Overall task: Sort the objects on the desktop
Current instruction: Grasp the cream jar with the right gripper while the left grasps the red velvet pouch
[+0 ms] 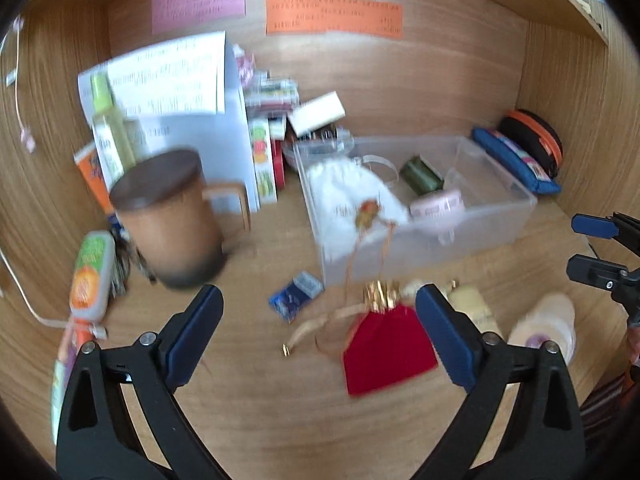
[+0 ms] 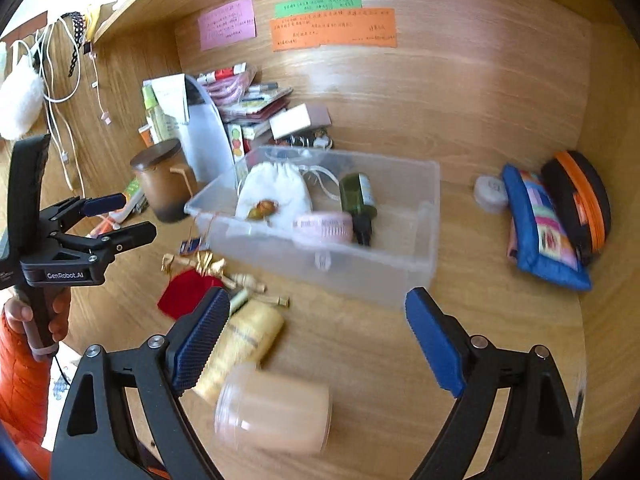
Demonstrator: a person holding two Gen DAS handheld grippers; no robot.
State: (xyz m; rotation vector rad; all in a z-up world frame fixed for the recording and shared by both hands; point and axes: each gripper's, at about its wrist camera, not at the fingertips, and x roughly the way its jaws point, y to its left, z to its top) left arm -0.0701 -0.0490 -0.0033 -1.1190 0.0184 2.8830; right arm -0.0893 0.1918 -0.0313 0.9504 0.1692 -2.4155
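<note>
The left gripper (image 1: 320, 328) has its fingers spread wide and empty above the red pouch (image 1: 386, 350) on the desk (image 1: 256, 400). The right gripper (image 2: 318, 336) is likewise wide open, holding nothing, over a pale jar (image 2: 276, 412) lying on its side. Beyond stands the clear bin (image 2: 400, 276), holding a white drawstring bag (image 2: 276, 192) and a green bottle (image 2: 358, 196).

Your left jaws frame a red pouch (image 1: 384, 354) lying flat on the bench. Between your right jaws a pale jar (image 2: 276, 408) lies tipped over; the clear bin (image 2: 400, 276) sits beyond, holding a white pouch (image 2: 276, 192).
</note>
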